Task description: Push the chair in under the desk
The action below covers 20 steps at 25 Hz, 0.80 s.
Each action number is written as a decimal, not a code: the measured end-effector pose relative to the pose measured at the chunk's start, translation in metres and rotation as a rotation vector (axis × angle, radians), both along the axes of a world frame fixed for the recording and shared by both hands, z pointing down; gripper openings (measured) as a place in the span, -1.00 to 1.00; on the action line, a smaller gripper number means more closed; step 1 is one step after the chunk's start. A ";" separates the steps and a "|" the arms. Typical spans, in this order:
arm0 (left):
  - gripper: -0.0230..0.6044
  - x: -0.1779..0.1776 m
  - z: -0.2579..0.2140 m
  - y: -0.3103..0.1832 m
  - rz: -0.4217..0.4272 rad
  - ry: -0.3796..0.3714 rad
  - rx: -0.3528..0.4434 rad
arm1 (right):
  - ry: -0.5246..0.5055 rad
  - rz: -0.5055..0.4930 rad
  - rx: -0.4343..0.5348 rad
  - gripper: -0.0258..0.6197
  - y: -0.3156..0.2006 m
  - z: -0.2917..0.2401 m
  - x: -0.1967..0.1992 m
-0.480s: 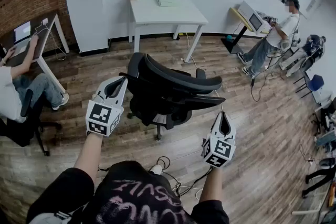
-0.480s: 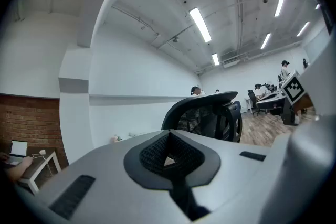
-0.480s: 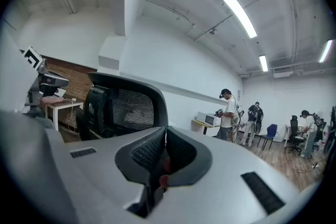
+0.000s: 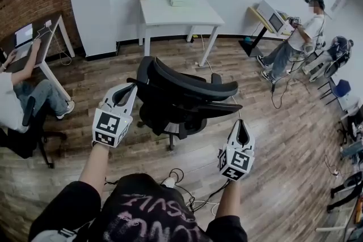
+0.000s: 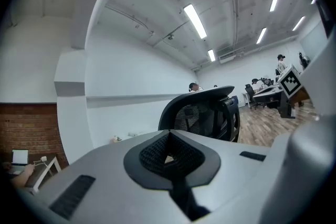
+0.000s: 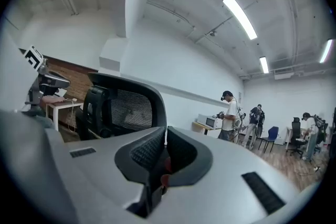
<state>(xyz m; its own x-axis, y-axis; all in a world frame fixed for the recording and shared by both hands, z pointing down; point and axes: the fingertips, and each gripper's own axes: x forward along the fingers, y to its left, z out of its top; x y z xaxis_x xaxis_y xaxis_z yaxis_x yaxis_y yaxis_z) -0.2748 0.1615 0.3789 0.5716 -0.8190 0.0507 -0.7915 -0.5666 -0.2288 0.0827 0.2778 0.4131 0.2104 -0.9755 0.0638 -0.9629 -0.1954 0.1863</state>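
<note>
Left gripper (image 4: pixel 126 94) and right gripper (image 4: pixel 241 133) closed, empty.

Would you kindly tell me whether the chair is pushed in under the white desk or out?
Out: the chair stands apart from the white desk, with floor showing between them.

Bright, even light from long white ceiling strip lights (image 5: pixel 195 21) leaves only soft shadows, while fisheye bending curves every view's edges and darkens the gripper views' corners.

Two tools (image 4: pixel 131 88) (image 4: pixel 242 125), one mesh-backed office chair (image 4: pixel 182 94), one white desk (image 4: pixel 181 16)
</note>
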 end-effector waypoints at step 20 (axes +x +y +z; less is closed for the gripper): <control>-0.86 0.012 0.038 -0.010 0.122 -0.559 0.050 | 0.316 -0.282 -0.189 -0.50 -0.020 0.011 -0.014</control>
<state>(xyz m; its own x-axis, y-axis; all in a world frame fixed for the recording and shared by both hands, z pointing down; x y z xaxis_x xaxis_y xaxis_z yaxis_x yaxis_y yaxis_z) -0.2628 0.1515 0.4166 0.5592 -0.7581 0.3357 -0.4723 -0.6240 -0.6225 0.0682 0.2578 0.4240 -0.0235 -0.9749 0.2212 -0.8636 0.1312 0.4867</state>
